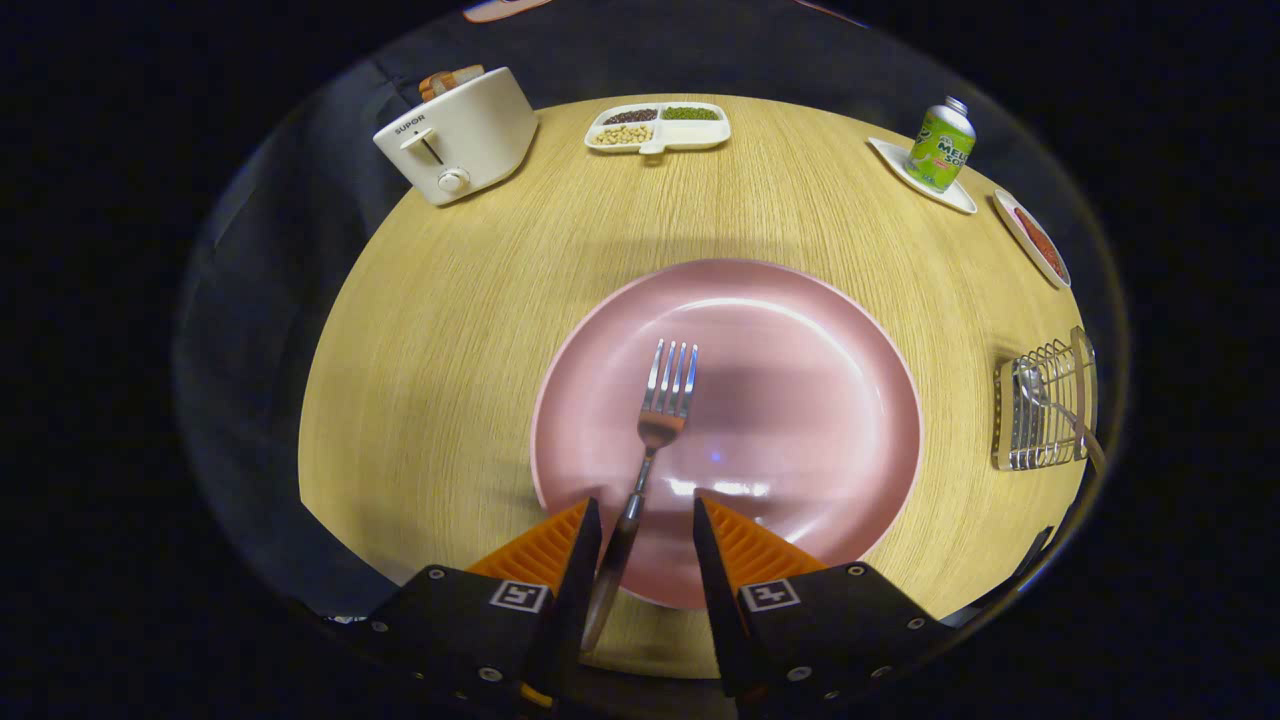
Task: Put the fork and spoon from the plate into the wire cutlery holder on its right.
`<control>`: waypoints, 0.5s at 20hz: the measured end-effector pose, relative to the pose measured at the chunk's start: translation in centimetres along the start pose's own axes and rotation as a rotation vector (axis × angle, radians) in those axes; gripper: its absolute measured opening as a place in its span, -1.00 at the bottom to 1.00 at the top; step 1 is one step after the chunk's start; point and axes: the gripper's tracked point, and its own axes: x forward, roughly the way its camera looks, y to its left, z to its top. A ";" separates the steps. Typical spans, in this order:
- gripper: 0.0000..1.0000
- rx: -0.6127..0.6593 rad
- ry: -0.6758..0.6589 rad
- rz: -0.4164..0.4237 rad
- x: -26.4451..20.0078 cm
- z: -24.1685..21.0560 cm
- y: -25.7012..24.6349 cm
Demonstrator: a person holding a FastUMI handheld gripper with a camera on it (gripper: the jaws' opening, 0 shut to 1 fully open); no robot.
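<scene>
**Closing on the fork handle**

The gripper (645, 520) hangs over the near rim of the pink plate (800, 400), fingers apart and empty, the fork (655, 430) handle lying between them, nearer the left finger. The spoon (1050, 405) already sits in the wire cutlery holder (1040, 420), right of the plate. Centring on the handle before closing should keep the fork from twisting.

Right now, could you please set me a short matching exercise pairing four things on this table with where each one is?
Things:
1. fork
2. spoon
3. toaster
4. green can

Places:
A. on a small white dish
B. in the wire cutlery holder
C. handle between the open tongs, head on the pink plate
D. far table edge, bread inside

Pairs: 1-C, 2-B, 3-D, 4-A
</scene>
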 end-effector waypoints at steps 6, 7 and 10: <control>-0.78 0.009 0.069 -0.012 0.5 -1.0 -0.9; -0.81 0.017 0.067 -0.006 0.5 -1.0 -0.8; -0.81 0.027 0.073 0.026 0.4 -0.9 -0.4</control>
